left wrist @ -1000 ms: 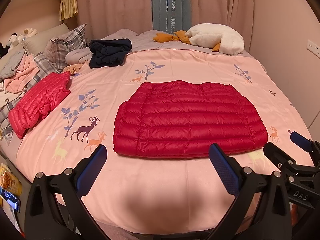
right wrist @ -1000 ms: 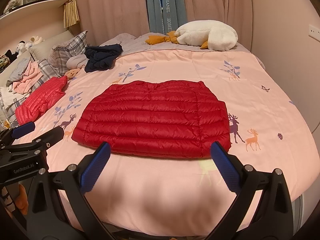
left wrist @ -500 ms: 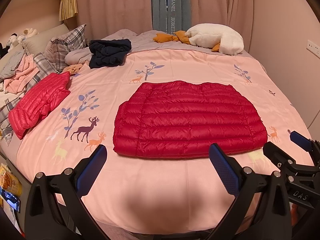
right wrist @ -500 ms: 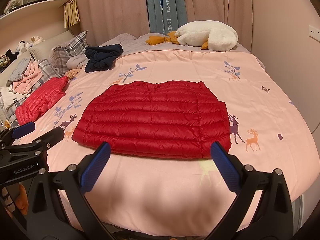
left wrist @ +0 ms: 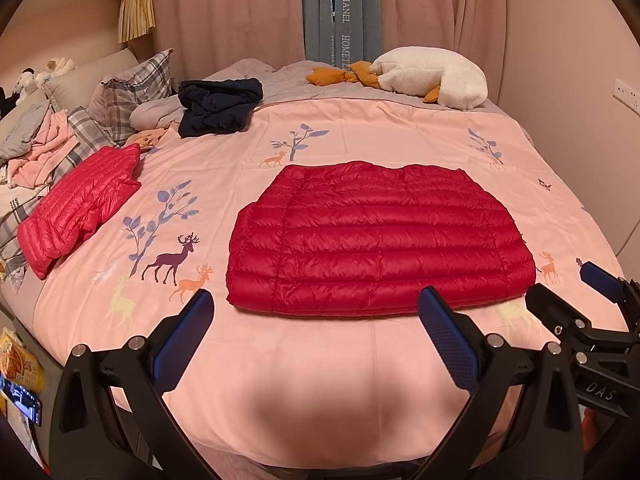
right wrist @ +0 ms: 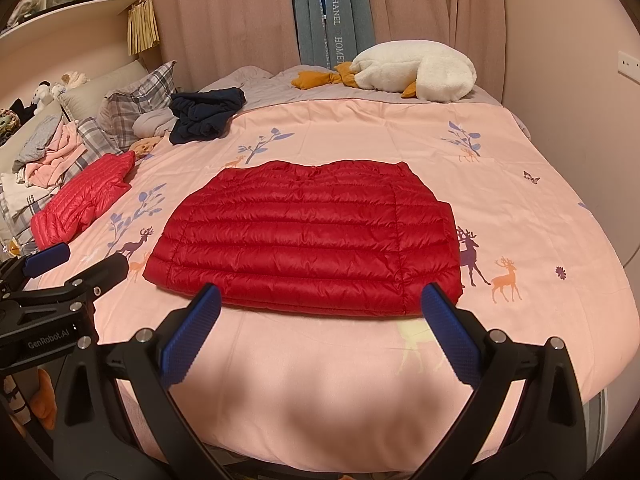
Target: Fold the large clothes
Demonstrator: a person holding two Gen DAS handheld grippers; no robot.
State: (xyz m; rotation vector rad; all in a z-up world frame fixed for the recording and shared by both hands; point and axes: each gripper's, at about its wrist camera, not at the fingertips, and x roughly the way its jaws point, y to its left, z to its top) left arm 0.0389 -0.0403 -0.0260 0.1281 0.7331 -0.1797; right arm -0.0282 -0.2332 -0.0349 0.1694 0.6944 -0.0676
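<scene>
A dark red quilted down jacket (left wrist: 380,240) lies folded flat in the middle of the pink bed cover (left wrist: 360,132); it also shows in the right wrist view (right wrist: 308,240). My left gripper (left wrist: 316,320) is open and empty, hovering just short of the jacket's near edge. My right gripper (right wrist: 320,316) is open and empty over the same near edge, to the right of the left one. The right gripper shows at the right of the left wrist view (left wrist: 572,292), and the left gripper at the left of the right wrist view (right wrist: 76,262).
A second, lighter red down jacket (left wrist: 80,208) lies folded at the bed's left. A dark navy garment (left wrist: 220,106) lies bunched at the back left. Plaid pillows (left wrist: 128,92) and loose clothes (left wrist: 40,140) are at the left. A white plush goose (left wrist: 432,76) lies at the back.
</scene>
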